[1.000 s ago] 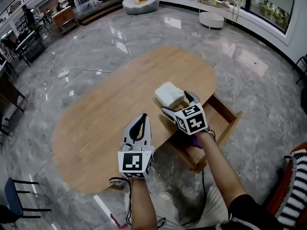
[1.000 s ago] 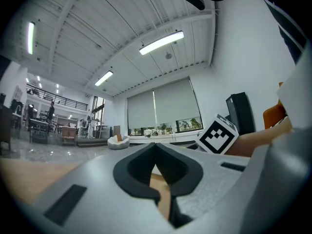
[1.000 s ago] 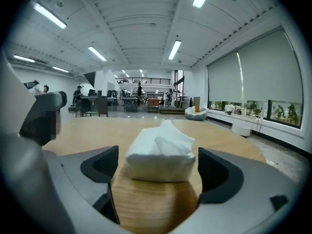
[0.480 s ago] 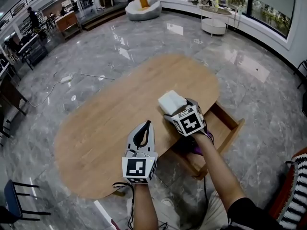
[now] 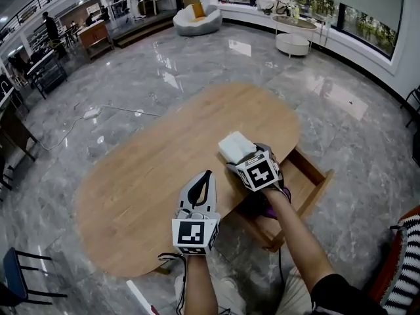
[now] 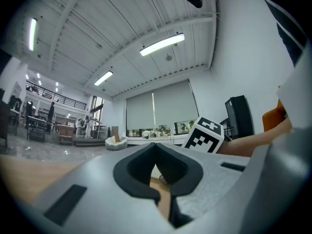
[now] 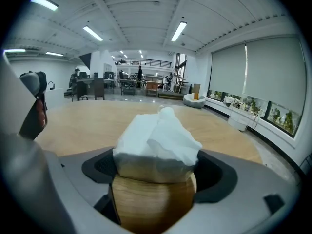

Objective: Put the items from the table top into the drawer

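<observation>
The right tool (image 5: 248, 156) is clamped on a white soft pack of tissues (image 5: 235, 146), one jaw on each side of it. In the right gripper view the pack fills the gap between the dark jaw pads, with a crumpled tissue sticking up from its top. The pack is at the near right edge of the long oval wooden table (image 5: 151, 156), just beside the open wooden drawer (image 5: 308, 176) that juts out from under that edge. No view shows whether the pack rests on the table or is held just clear of it. The person's right forearm reaches across the drawer, hiding part of its inside; the rest of the drawer bottom that shows is bare wood. The left tool (image 5: 208, 174) is clenched with nothing in it. In the left gripper view its two dark jaw tips meet in a point, and only a thin strip of table shows through the slit below them. It hovers over the near edge of the table, just left of the drawer, and points toward the far edge. The right tool's marker cube shows to its right in that same view. The table stands on a glossy grey marble floor (image 5: 164, 64).
</observation>
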